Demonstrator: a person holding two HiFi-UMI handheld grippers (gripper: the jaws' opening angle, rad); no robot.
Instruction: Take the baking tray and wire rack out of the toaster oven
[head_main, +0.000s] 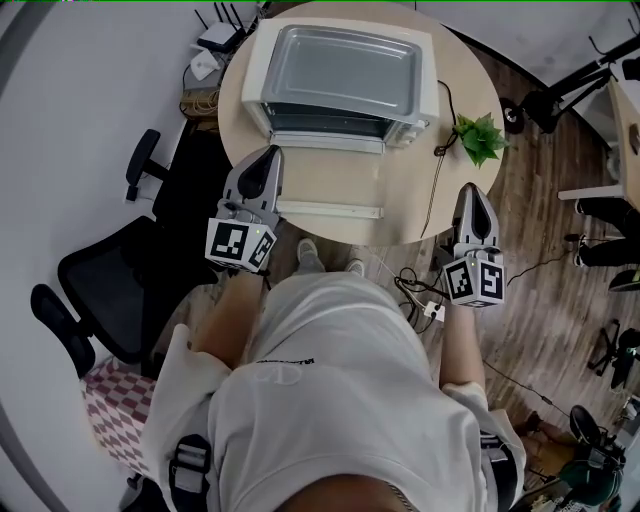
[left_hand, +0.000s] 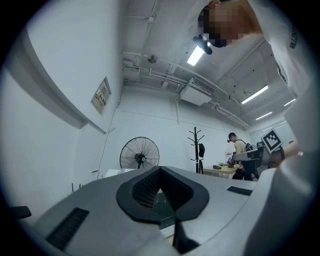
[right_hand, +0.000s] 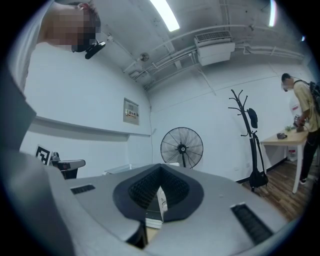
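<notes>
A chair (head_main: 105, 285) stands off the table's (head_main: 400, 205) left side, clear of the work. Next comes the left gripper (head_main: 272, 152), over the table edge and aimed at the oven's (head_main: 340, 80) left front corner. Its fingers are pressed together with nothing between them. The oven sits at the middle of the table, and its door (head_main: 330, 211) seems to be dropped open toward the person, the glass lying flat with the handle nearest the body. The tray and rack are presumably inside. No view looks into the cavity, so I cannot tell which shelf each sits on or how they are stacked. The first risk is the door: it lies between both grippers and the opening, so a low reach could knock or lean on it and tip the oven forward. Shut jaws pushed in would only shove the tray deeper, so they need to spread first. A pull on one corner alone could jam the rack in its runners and drag the oven across the table. Right of the oven a cord (head_main: 440, 150) trails over the table edge, and a plant (head_main: 480, 137) sits just beyond it. A wide swing from that side could snag the cord or knock the plant over. The right gripper (head_main: 472, 192) hangs just off the table's right rim, well apart from the oven, its fingers likewise closed on nothing.
</notes>
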